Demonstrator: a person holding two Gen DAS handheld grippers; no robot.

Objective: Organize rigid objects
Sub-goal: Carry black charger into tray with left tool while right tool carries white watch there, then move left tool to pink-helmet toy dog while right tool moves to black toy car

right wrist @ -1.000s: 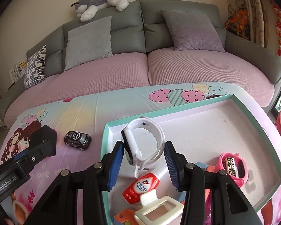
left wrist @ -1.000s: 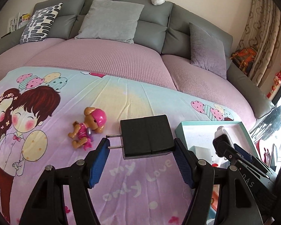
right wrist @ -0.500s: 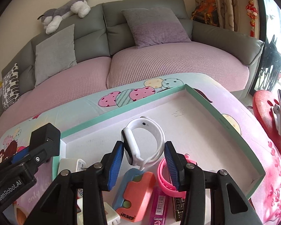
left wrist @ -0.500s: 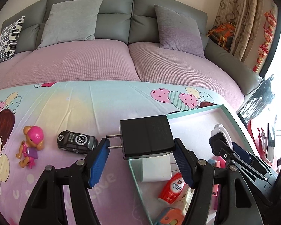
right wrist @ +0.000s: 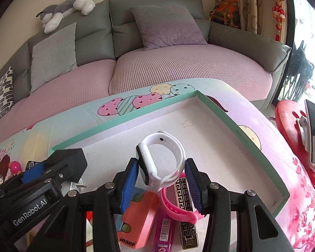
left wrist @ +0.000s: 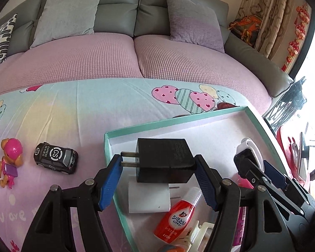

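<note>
My left gripper (left wrist: pixel 158 176) is shut on a black plug adapter (left wrist: pixel 164 160) and holds it over the left end of the teal-rimmed box (left wrist: pixel 157 124). My right gripper (right wrist: pixel 161 183) is shut on a white smartwatch (right wrist: pixel 160 160) and holds it above the box (right wrist: pixel 231 117). In the box lie a white charger (left wrist: pixel 149 197), a red and white bottle (left wrist: pixel 176 216), a pink band (right wrist: pixel 178 210), a patterned bar (right wrist: pixel 185 203), a magenta tube (right wrist: pixel 163 229) and a salmon case (right wrist: pixel 140 216). A black toy car (left wrist: pixel 55 157) and a pink dog figure (left wrist: pixel 9 163) lie on the cloth left of the box.
The box rests on a table with a cartoon cloth (left wrist: pixel 73 109). A pink and grey sofa (left wrist: pixel 136 52) with cushions stands behind it. A red stool (right wrist: pixel 294 130) with a phone is at the right. The other gripper shows in each view.
Both grippers have moved right, over the box, with their objects still held. The left one now hangs above the box's left end; the right one is further along its floor.
</note>
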